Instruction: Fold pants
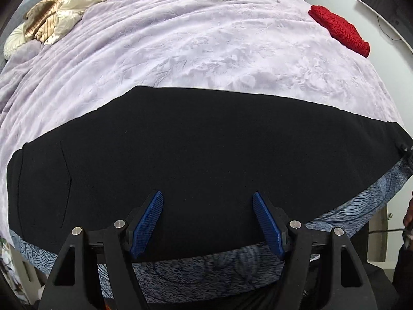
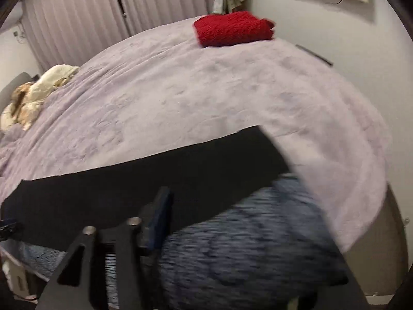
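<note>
Black pants (image 1: 206,142) lie flat across the near edge of the bed, with a pocket slit (image 1: 67,180) towards their left end. My left gripper (image 1: 206,196) hangs over their near edge, open, its blue pads (image 1: 148,222) wide apart with nothing between them. The right wrist view is blurred. It shows the same pants (image 2: 129,180) as a dark band. Of my right gripper (image 2: 206,204) only the left finger (image 2: 160,214) shows, well left of the middle and over the cloth, with nothing against its pad.
A lilac plush blanket (image 1: 206,38) covers the bed, and a blue-grey patterned layer (image 1: 206,268) shows along its near edge. A folded red knit (image 1: 338,29) lies at the far right. Cream and striped clothes (image 1: 56,15) are heaped at the far left. Curtains (image 2: 77,20) hang behind the bed.
</note>
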A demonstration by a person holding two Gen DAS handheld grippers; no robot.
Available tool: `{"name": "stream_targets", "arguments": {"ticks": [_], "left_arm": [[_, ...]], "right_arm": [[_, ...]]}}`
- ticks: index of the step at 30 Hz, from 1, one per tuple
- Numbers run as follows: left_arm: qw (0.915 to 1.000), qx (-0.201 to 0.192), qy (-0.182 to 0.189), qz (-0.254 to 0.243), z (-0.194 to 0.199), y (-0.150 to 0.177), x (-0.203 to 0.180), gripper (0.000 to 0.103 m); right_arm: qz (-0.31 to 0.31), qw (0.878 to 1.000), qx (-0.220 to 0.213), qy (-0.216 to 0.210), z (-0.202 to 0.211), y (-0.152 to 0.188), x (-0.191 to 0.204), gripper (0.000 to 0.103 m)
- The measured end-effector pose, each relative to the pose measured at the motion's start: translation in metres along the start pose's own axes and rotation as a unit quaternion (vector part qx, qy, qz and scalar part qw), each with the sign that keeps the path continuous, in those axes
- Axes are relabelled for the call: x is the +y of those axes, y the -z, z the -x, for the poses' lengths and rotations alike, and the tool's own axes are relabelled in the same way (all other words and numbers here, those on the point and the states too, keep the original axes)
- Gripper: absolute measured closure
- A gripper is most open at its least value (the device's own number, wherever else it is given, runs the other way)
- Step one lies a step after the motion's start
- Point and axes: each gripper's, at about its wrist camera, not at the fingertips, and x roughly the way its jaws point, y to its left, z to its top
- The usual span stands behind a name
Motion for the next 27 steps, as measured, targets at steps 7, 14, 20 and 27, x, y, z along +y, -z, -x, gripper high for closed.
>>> {"name": "stream_targets", "arguments": {"ticks": [7,14,20,27], "left_arm": [[0.9956,-0.008,0.04,-0.085,0.012,0.007,-0.053,0.03],[0.9929,0.004,0.016,-0.118,-0.002,0.023,-0.064,0.013],[0.9966,-0.006,0.011,-0.081,0.006,0.039,-0.016,0.01],[0.9977,0.004,-0.029,-0.061,0.016,0.049,0.018,0.0]], "right_arm": [[0.071,0.994,-0.086,0.011,0.078,-0.021,0.031,0.018],[0.278,0.952,0.015,-0.129,0.037,0.058,0.181,0.016],[0.236,0.97,0.032,-0.05,0.015,0.053,0.116,0.013],[0.17,0.982,0.046,0.069,0.014,0.022,0.023,0.009]]}}
